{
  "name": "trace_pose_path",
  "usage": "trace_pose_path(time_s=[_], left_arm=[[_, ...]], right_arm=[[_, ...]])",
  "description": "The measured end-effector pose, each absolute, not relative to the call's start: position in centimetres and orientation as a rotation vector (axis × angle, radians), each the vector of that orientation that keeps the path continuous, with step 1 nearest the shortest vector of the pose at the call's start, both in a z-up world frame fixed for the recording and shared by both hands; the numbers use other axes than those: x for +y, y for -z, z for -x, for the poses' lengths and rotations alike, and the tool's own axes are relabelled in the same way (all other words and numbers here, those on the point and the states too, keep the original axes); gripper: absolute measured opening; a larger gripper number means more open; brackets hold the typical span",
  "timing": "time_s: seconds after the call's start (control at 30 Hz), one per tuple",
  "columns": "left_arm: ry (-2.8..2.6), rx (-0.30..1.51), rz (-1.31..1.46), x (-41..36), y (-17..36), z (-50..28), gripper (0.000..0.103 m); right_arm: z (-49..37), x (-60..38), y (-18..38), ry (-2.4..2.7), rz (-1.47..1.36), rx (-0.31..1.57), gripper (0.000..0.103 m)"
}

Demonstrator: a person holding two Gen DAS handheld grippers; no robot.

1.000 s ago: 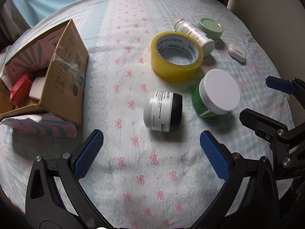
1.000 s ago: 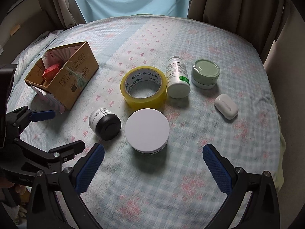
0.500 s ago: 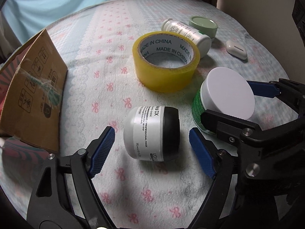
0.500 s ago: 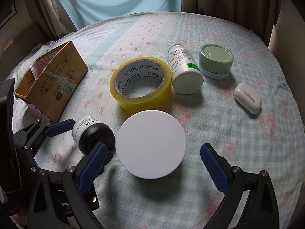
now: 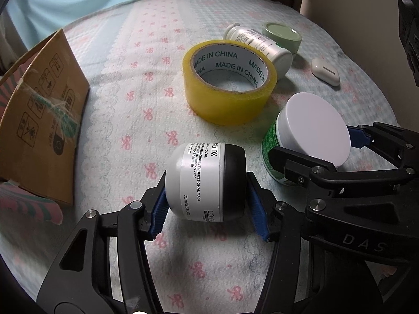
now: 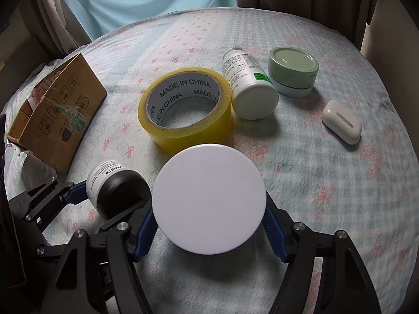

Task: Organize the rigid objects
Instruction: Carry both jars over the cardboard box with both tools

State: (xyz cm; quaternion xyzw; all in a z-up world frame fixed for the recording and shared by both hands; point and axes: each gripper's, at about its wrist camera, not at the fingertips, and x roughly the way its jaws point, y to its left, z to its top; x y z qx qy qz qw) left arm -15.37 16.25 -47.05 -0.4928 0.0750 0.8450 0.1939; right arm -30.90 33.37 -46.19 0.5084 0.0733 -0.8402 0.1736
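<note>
My left gripper [image 5: 209, 205] is shut on a small white jar with a black lid [image 5: 207, 183] that lies on its side on the cloth; the jar also shows in the right wrist view [image 6: 115, 191]. My right gripper [image 6: 209, 233] is closed around a green jar with a wide white lid [image 6: 209, 198], its blue pads against the jar's sides; the jar also shows in the left wrist view [image 5: 311, 133]. The two grippers sit side by side, nearly touching.
A yellow tape roll [image 6: 186, 110], a white bottle on its side [image 6: 248, 83], a green-lidded tin [image 6: 294, 74] and a white earbud case [image 6: 341, 121] lie beyond. A cardboard box [image 6: 57, 115] stands at the left. All rest on a patterned cloth [image 6: 327, 196].
Both grippers moved forward and down onto their jars. The left jaws closed on the black-lidded jar and the right jaws closed on the white-lidded jar.
</note>
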Motion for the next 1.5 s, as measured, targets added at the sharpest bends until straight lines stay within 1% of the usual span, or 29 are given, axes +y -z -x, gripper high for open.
trace_pose_path(time_s=[0.23, 0.47, 0.67, 0.83, 1.0, 1.17, 1.3, 1.4, 1.5], left_arm=[[-2.375, 0.167, 1.395, 15.4, 46.3, 15.3, 0.048], [-2.386, 0.108, 1.379, 13.9, 44.4, 15.1, 0.048], [-2.396, 0.064, 1.358, 11.7, 39.9, 14.9, 0.048], [-2.381, 0.043, 1.345, 8.9, 34.7, 14.9, 0.048], [-2.384, 0.038, 1.319, 4.9, 29.7, 14.8, 0.048], [-2.416, 0.013, 1.312, -0.2, 25.7, 15.5, 0.048], [-2.458, -0.008, 1.332, -5.2, 23.6, 16.0, 0.048], [-2.489, -0.017, 1.334, -9.0, 22.7, 16.4, 0.048], [-2.518, -0.037, 1.339, -12.8, 22.0, 16.9, 0.048]], right_arm=[[30.8, 33.5, 45.6, 2.382, -1.471, 0.184, 0.067], [30.1, 33.8, 43.4, 2.42, -1.449, 0.163, 0.067], [29.4, 33.5, 39.7, 2.463, -1.44, 0.145, 0.067], [28.4, 32.5, 34.7, 2.508, -1.426, 0.13, 0.067], [27.3, 30.6, 29.4, 2.555, -1.397, 0.118, 0.067], [25.8, 27.3, 25.5, 2.563, -1.398, 0.085, 0.067], [24.3, 23.7, 23.0, 2.552, -1.388, 0.087, 0.067], [23.5, 21.0, 22.1, 2.502, -1.405, 0.002, 0.067], [22.6, 17.4, 21.5, 2.46, -1.401, -0.017, 0.067]])
